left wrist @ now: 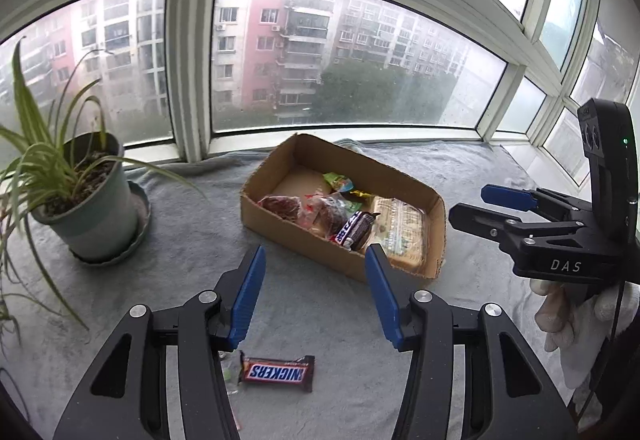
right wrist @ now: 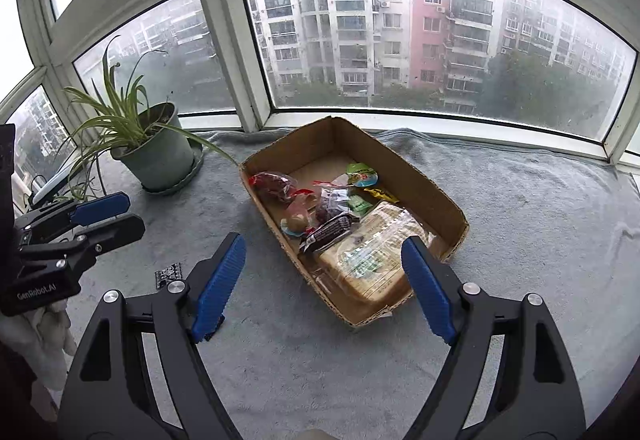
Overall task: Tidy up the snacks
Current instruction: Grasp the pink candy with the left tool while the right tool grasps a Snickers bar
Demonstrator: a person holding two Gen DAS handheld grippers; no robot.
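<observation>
Snickers bar point(left wrist: 277, 373) near your counter edge: light, slick wrapper, firm; grip across its width. Both tongs, left tongs point(left wrist: 314, 294) and right tongs point(right wrist: 322, 286), gape released.

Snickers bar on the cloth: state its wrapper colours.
Brown wrapper with a white panel and blue lettering, on the Snickers bar; clearest in the left wrist view.

potted plant point(left wrist: 76, 196), grey cloth point(right wrist: 520, 240), window point(right wrist: 400, 40)
</observation>
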